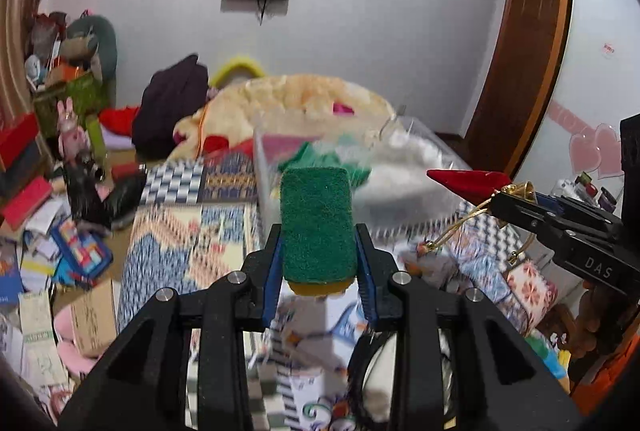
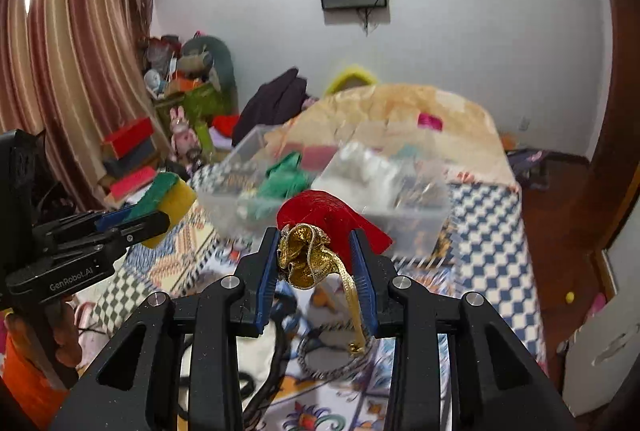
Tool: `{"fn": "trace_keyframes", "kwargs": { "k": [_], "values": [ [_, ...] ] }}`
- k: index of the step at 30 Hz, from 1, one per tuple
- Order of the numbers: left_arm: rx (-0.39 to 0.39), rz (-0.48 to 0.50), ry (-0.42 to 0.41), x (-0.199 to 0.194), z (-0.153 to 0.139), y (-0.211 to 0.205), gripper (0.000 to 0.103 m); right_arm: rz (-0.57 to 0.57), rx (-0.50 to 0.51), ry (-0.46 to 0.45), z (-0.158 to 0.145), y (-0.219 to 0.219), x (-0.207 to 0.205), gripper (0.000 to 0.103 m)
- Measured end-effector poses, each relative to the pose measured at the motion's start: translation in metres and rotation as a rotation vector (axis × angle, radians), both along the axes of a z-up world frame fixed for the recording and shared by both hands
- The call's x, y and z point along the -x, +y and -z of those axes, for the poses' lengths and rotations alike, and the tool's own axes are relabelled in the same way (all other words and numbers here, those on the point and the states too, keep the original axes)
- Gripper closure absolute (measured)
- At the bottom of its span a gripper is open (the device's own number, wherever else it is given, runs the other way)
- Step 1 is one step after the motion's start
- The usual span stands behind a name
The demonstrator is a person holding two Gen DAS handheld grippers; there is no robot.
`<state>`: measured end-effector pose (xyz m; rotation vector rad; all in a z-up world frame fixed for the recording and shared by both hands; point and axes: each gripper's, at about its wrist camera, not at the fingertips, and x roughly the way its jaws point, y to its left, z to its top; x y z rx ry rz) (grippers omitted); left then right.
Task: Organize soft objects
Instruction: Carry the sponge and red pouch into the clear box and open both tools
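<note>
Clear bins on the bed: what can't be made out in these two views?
- Clear bins: contents are motion-blurred in both views; only green and white shapes read.
- Sponge: hides part of the bin front in the left wrist view.
- Red ornament: its gold bow covers its near side in the right wrist view.

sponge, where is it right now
The sponge is clamped in the left gripper, green side up, held above the patterned bedspread short of the clear bins.

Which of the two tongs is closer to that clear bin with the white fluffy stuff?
Right, probably. The right tongs, gripping a red and gold ornament, sit just before the bin. The left tongs, gripping a sponge, face the neighbouring bin.
</note>
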<state>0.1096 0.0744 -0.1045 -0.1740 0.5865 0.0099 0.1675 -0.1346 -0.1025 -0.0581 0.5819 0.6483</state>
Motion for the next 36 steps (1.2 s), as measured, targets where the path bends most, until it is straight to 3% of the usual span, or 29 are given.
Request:
{"fn": "trace_keyframes", "kwargs": {
  "k": [7,12,19,27,33,36],
  "values": [
    [-0.016,0.002,-0.061,-0.022,-0.023,-0.002,0.07,0.015,-0.039,-0.067,-0.025,0.004,-0.015,0.071],
    [-0.025,-0.007,-0.062,-0.042,-0.026,0.0,0.07,-0.002,-0.063,-0.058,-0.027,0.019,-0.028,0.071],
    [0.007,-0.016,-0.012,-0.071,-0.015,0.012,0.07,-0.013,-0.035,-0.053,-0.019,0.044,-0.046,0.071],
    [0.028,-0.005,0.069,-0.105,0.011,0.017,0.07,-0.038,-0.009,0.048,0.01,0.065,-0.073,0.071],
    [0.031,0.013,0.129,-0.12,0.028,0.014,0.07,-0.024,0.057,0.058,0.025,0.071,-0.079,0.068],
    [0.036,0.025,0.135,-0.119,0.029,0.011,0.063,-0.029,0.066,0.079,0.027,0.068,-0.08,0.063]
  ]
}}
